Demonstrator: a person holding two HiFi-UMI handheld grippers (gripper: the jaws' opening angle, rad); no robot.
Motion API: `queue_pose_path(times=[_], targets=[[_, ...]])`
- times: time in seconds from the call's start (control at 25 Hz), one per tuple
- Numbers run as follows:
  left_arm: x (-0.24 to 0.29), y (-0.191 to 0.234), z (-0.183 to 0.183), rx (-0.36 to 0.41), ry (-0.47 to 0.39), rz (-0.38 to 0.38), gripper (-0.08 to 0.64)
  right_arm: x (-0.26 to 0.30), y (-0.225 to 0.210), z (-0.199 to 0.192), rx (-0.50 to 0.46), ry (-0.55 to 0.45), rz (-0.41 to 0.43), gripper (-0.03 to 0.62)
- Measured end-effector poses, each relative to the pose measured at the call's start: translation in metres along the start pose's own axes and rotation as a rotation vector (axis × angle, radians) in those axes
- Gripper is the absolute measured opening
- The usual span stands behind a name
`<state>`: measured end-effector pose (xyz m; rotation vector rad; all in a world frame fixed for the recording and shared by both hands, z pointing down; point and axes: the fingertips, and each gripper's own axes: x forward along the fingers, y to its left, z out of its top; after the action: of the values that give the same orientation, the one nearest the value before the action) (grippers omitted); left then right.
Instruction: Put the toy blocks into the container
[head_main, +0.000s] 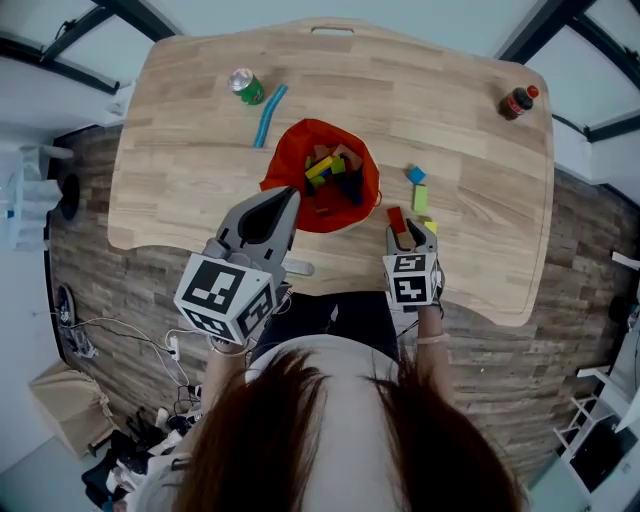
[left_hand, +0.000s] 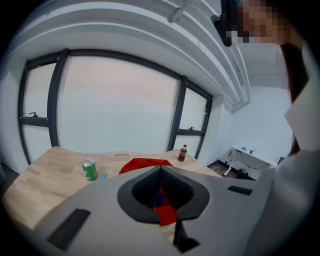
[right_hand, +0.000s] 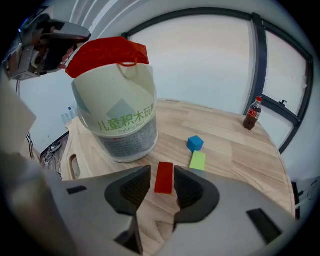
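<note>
Toy block (right_hand: 164, 177), the flat glossy red rectangle, lies on the pale wood-grain table (right_hand: 235, 150) between the right gripper (right_hand: 161, 174)'s ribbed jaws. They're apart and not pinching yet, so it looks lined up for a grab. Left gripper (left_hand: 160, 169) is clamped on the red plastic lid (right_hand: 107, 52) of the translucent white container (right_hand: 125, 125), probably holding it open. Blue cube (right_hand: 195, 143) and green slab (right_hand: 198, 161) sit nearby.

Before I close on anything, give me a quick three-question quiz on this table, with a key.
1. True or false: the right gripper clamps the red block.
2. Nearest the blue cube: A green block, B soda can, C cola bottle?
3. What does the container hold?
Key: 1 false, open jaws straddle it on the table; 2 A; 3 several coloured blocks.
</note>
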<state>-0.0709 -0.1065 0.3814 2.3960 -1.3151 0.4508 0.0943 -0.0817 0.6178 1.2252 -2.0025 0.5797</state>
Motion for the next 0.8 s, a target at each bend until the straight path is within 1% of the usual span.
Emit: queue_pose_path(times=[0.52,0.8], targets=[[0.009,0.001,-0.004,-0.020,0.027,-0.001,0.009,0.022,0.000,-0.020,0.025,0.073,0.029,0.146],[0.011,0.003,-0.007,-0.022,0.038,0.006,0.009,0.030,-0.002,-0.028,0.041,0.093,0.027,0.146]])
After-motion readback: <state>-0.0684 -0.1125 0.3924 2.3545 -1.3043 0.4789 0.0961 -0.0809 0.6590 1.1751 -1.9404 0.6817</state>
